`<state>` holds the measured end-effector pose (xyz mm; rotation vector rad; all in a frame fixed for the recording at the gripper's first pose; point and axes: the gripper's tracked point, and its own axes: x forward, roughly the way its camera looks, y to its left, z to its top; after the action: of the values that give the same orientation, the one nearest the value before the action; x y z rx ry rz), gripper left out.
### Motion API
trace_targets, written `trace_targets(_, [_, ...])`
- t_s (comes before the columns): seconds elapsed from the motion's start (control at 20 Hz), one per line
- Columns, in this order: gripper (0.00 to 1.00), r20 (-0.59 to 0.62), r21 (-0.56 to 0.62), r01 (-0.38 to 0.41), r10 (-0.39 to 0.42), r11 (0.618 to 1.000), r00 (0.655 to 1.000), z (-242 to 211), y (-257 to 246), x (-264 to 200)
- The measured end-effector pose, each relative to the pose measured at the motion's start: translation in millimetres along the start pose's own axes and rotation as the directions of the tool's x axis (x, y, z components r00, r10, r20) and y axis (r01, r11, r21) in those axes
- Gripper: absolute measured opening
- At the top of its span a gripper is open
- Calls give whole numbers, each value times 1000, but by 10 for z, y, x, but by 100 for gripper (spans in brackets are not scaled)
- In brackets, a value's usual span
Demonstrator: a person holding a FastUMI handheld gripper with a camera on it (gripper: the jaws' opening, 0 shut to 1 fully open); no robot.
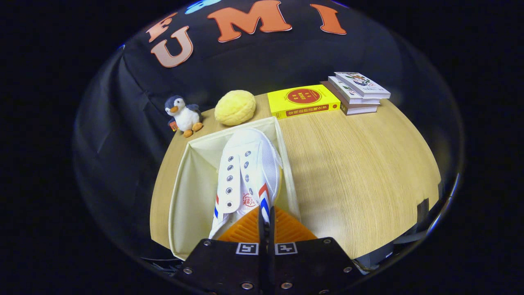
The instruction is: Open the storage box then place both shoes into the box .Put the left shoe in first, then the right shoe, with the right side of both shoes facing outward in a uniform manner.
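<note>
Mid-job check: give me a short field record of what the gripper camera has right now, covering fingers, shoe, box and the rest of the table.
gripper: fingers closed together on the heel edge of the white shoe
shoe: white, red and blue side stripes, toe pointing away from the fingers, over the open box
storage box: cream fabric, open, on the wooden table
second shoe: cannot tell
beyond the box: plush penguin, yellow round object, yellow book, stack of books
</note>
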<state>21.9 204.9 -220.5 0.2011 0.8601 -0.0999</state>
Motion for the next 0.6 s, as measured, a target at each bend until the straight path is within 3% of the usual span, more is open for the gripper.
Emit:
trace_targets(0.2, [0,-32,-22,61,-61,998,998,-99,-14,89])
trace_targets(0.35, [5,-24,-52,29,-30,998,999,-67,128,102])
trace_targets(0.4, [22,-1,-74,27,-27,997,1000,5,171,50])
trace_targets(0.45, [27,26,-111,31,-28,993,999,65,186,2])
trace_targets(0.6, [59,91,-160,19,-4,987,996,252,289,-185])
